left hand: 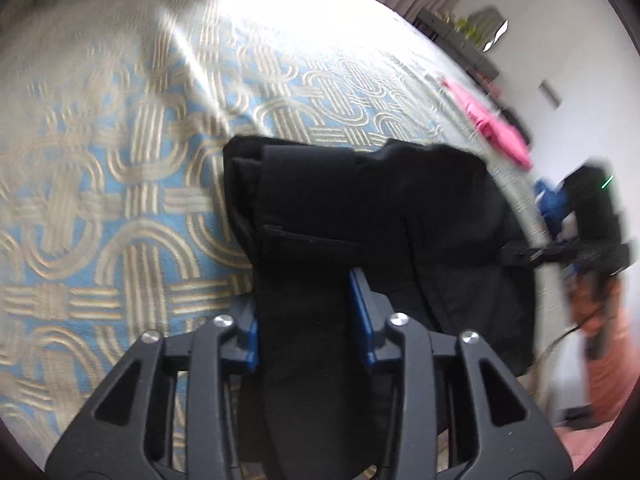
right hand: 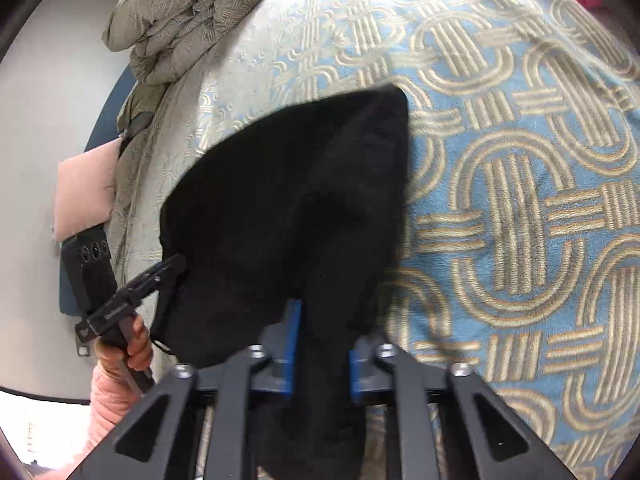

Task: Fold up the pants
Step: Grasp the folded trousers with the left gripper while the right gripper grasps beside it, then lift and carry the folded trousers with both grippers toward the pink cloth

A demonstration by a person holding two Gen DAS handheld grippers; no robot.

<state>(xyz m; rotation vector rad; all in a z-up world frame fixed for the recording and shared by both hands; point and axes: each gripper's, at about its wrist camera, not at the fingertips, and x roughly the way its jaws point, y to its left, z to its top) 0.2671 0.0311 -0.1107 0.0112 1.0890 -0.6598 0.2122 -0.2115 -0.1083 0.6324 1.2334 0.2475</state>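
Black pants point(left hand: 360, 208) bunched mid-bed on patterned bedspread point(left hand: 120, 200), near its edge. Left gripper point(left hand: 310, 316) and right gripper point(right hand: 320, 344) both pinch fabric between blue pads. Fold step in hand; next likely: carry held edge across, lay flat, release.

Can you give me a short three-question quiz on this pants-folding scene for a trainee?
1. True or false: both grippers are shut on the black pants.
2. What colour is the garment lying farther off on the bedspread: A green, B pink, C yellow?
3. In the right wrist view, what lies bunched at the far end of the bed?

Key:
1. True: the left gripper and the right gripper each pinch black cloth.
2. B.
3. A rolled-up quilt.
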